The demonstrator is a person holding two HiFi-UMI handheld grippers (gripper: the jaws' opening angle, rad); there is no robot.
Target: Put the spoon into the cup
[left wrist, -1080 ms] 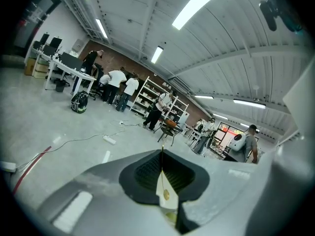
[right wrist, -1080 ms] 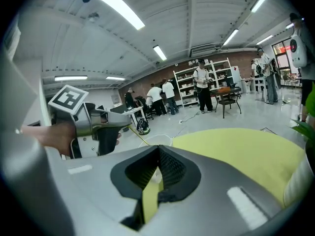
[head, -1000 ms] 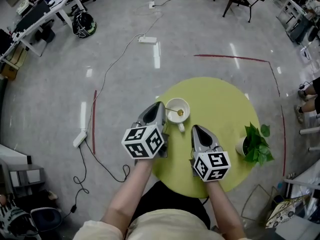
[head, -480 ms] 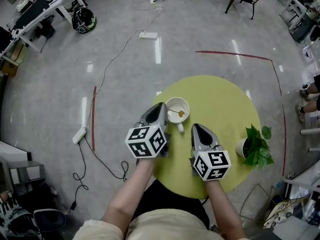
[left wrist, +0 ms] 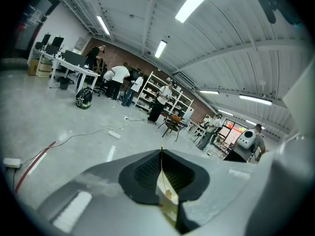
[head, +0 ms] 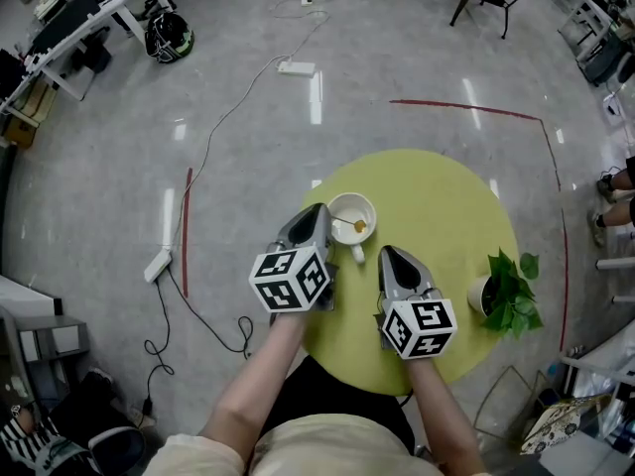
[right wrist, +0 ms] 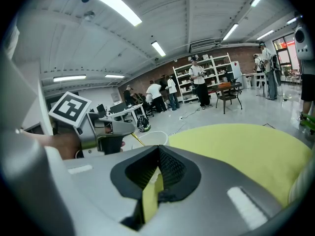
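1. The spoon (head: pixel 353 224) lies inside the cup (head: pixel 334 206), which stands on the yellow-green table (head: pixel 446 201). Neither has moved over the last second.
2. The left gripper (head: pixel 318 208) stays just beside the cup, jaws pressed together, gripping nothing.
3. The right gripper (head: pixel 387 253) stays near the cup's handle, jaws likewise together and empty.
4. Judgement: only slight head drift has occurred, and the placement appears complete.

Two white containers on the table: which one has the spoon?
The cup beside the left claw; the spoon lies in it. The other, at the right edge of the table, is a pot holding a plant.
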